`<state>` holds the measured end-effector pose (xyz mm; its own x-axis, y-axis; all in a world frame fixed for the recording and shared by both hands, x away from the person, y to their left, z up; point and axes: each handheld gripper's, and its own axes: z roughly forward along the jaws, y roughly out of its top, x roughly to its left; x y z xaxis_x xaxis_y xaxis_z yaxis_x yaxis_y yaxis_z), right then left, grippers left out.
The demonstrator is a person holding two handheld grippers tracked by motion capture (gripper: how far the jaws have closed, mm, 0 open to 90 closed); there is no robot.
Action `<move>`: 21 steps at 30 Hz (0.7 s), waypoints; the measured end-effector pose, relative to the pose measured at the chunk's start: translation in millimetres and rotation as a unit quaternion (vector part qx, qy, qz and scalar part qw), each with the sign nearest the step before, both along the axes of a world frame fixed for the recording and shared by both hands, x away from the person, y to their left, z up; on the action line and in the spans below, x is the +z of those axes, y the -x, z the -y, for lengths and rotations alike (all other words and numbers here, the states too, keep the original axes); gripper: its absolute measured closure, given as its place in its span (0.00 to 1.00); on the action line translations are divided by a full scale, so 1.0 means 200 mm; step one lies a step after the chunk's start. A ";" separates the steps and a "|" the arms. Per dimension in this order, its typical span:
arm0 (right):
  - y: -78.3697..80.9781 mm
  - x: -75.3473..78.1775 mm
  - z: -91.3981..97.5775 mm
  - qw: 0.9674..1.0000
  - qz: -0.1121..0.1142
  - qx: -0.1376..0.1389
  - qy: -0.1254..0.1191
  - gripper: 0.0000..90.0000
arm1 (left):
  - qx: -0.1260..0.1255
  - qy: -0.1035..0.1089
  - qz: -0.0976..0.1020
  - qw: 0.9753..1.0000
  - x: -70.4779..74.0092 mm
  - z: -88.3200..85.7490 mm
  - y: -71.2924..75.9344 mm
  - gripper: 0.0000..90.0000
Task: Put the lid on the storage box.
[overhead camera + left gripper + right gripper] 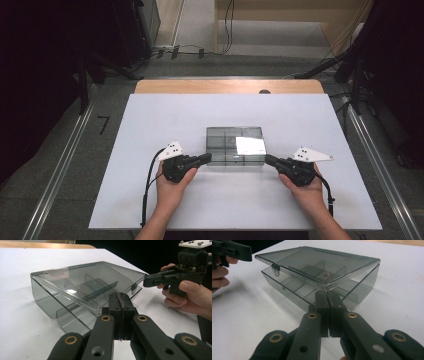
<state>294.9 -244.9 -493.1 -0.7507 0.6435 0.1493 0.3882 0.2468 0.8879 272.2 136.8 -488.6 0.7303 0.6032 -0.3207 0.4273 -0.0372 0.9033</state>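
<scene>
A smoky see-through box [235,145] with inner dividers lies in the middle of the white table [165,120]. Its lid [317,261] stands slightly lifted above the base, with a small latch [275,267] on the front edge. My left gripper [207,158] is shut with nothing in it, and its tips [121,295] rest against the box's near left corner, just under the lid's edge. My right gripper [267,159] is also shut and empty, its tips [326,293] touching the near right corner where lid and base meet. Each gripper view shows the other gripper beyond the box [146,281] [249,252].
Bare white table surface surrounds the box on all sides. A strip of wooden tabletop [227,86] shows behind the white board. Metal rails [65,165], cables and dark equipment stand on the floor around the table.
</scene>
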 end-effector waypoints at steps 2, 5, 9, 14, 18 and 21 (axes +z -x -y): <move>0.01 0.00 0.01 1.000 0.003 0.001 0.001 0.92 | 0.001 -0.004 0.003 1.000 0.00 -0.01 0.01 1.00; 0.02 0.00 0.02 1.000 0.013 0.001 -0.003 0.86 | 0.004 -0.010 0.011 1.000 0.00 -0.04 0.03 0.94; 0.05 0.03 0.04 0.999 0.027 0.004 -0.022 0.61 | 0.014 -0.012 0.032 0.999 0.01 -0.07 0.07 0.75; 0.07 0.07 0.06 0.999 0.036 0.007 -0.030 0.29 | 0.015 -0.024 0.044 0.999 0.03 -0.08 0.11 0.50; 0.08 0.07 0.09 0.999 0.035 0.010 -0.030 0.10 | 0.022 -0.023 0.048 0.998 0.03 -0.10 0.13 0.36; 0.09 0.07 0.11 0.999 0.035 0.008 -0.034 0.06 | 0.029 -0.027 0.050 0.998 0.03 -0.12 0.14 0.24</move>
<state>276.9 -267.8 -480.1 -0.7708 0.6217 0.1388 0.3206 0.1904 0.9279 243.4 160.6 -481.8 0.7201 0.6601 -0.2139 0.3381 -0.0647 0.9389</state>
